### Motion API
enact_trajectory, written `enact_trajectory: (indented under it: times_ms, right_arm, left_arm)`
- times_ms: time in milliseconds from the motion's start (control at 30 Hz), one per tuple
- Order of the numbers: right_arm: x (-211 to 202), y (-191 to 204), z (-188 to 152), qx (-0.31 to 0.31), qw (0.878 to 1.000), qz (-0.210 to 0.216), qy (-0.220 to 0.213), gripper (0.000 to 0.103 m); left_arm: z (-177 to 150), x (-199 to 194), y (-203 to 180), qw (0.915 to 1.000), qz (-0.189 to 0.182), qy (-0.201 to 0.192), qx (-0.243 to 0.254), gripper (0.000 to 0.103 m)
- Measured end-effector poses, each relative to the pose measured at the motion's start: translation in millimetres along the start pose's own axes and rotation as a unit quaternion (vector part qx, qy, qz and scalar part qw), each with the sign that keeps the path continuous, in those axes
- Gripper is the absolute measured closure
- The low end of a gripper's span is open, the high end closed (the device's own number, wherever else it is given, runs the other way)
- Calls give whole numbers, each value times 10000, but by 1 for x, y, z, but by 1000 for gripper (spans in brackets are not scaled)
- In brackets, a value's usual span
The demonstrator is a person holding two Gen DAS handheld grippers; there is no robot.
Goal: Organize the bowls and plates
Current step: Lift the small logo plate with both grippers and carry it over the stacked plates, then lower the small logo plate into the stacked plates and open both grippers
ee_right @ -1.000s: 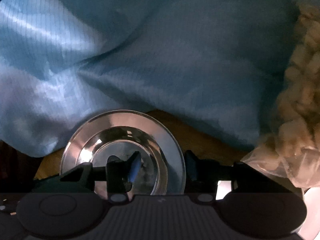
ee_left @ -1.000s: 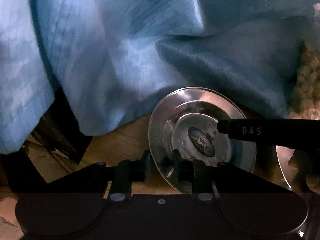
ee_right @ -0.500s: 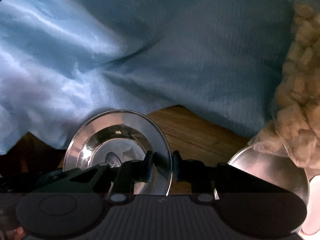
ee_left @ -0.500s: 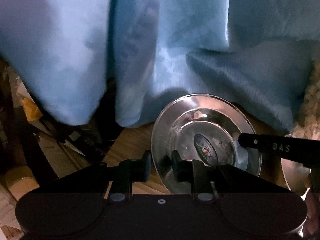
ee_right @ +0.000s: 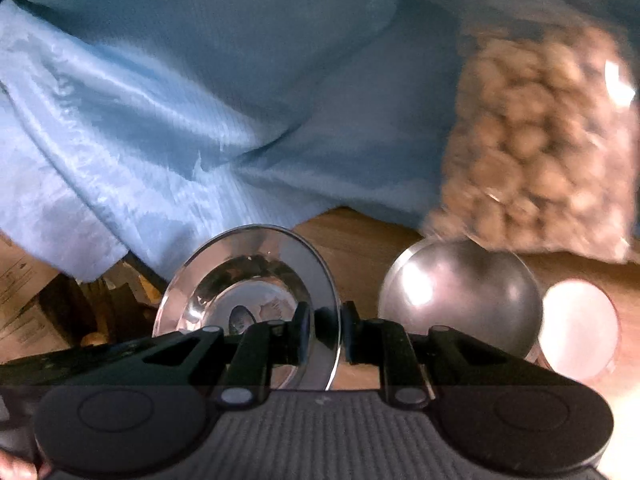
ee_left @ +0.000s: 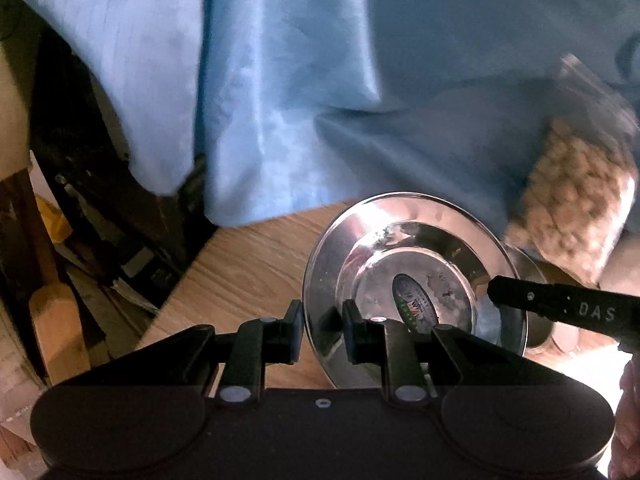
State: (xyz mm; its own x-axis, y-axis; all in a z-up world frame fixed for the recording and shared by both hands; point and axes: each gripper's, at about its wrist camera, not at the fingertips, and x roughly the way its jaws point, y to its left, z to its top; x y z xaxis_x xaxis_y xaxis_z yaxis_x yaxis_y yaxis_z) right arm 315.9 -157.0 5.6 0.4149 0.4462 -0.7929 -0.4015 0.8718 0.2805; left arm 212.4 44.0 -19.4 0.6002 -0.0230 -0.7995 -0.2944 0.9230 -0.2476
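Note:
A shiny steel plate [ee_left: 412, 280] with an oval sticker in its middle is held tilted above the wooden table [ee_left: 248, 272]. My left gripper [ee_left: 322, 330] is shut on its left rim. My right gripper [ee_right: 324, 332] is shut on the right rim of the same plate [ee_right: 248, 284]; its black finger [ee_left: 560, 310] shows at the right in the left wrist view. A steel bowl [ee_right: 460, 300] lies on the table to the right of the plate.
Blue cloth [ee_right: 200, 120] hangs behind the table. A clear bag of beige lumps [ee_right: 536, 140] stands at the back right. A white round lid [ee_right: 580, 324] sits right of the bowl. Dark clutter [ee_left: 92, 220] lies beyond the table's left edge.
Both grippers have pulled back with the plate, so more table, the bowl and the bag have come into view. The right gripper has closed on the rim.

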Motion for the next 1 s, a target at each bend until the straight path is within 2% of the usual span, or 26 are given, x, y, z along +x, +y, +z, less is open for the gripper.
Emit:
enact_trajectory:
  times_ms: [200, 500, 1000]
  right_arm:
    - [-38, -22, -36, 341, 9994, -15, 25, 85]
    - [-63, -46, -82, 646, 9974, -54, 310, 85]
    - [-68, -61, -108, 883, 9945, -79, 557, 84]
  left_arm:
    - [-25, -11, -23, 9992, -99, 187, 352, 81]
    - [-57, -12, -43, 9949, -86, 672, 744, 80]
    - [-67, -2, -57, 9878, 55, 1028, 1166, 79]
